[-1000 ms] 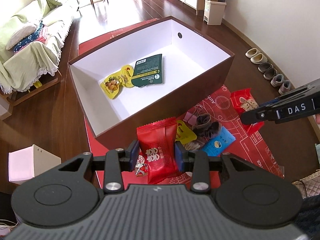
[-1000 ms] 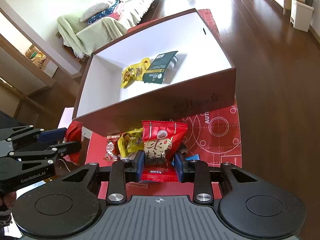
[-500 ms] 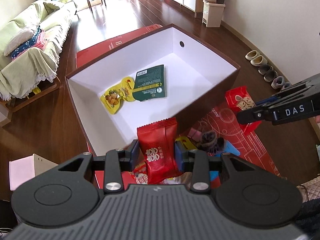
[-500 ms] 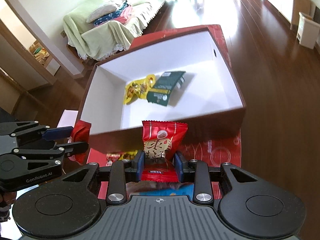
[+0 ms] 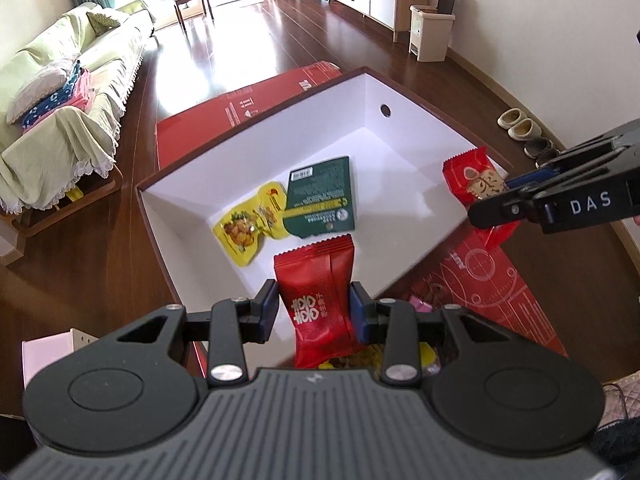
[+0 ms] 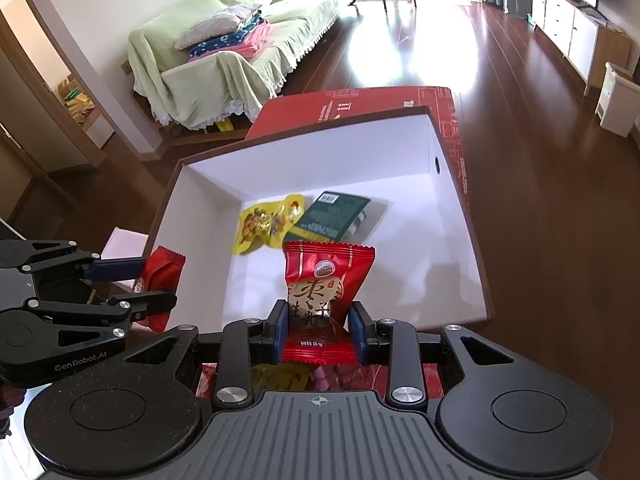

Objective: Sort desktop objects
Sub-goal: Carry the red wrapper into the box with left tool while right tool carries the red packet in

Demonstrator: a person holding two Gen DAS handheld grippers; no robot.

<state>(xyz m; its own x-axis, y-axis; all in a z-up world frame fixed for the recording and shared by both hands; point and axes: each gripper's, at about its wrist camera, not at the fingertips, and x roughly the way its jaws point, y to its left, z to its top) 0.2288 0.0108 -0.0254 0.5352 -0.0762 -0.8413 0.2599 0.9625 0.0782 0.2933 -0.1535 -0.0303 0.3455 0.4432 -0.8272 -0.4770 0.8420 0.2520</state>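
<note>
Snack packets ride in both grippers, each held above the open box (image 5: 168, 216) so that a release would drop it inside. The left gripper (image 5: 313, 312) has its jaws pinching a red packet with white characters (image 5: 316, 300) by its lower half, leaving the top free and upright over the near part of the white floor. The right gripper (image 6: 320, 332) has its jaws pinching a red packet with a tan label (image 6: 326, 280) the same way, low on the wrapper, over the box's near wall; in the left view it hangs at the box's right edge (image 5: 476, 178).

Already lying in the box, towards its middle, are a yellow packet (image 5: 250, 228) and a dark green packet (image 5: 322, 198), touching or slightly overlapping. More loose snacks sit unsorted on the red mat (image 5: 492, 280) covering the desk, on the near side of the box, mostly hidden behind the grippers.

Judging by the downward tilt of both tools and their place over the opening, the step in hand is delivery; letting go looks the likely next move, the right one perhaps needing to come further in first.
</note>
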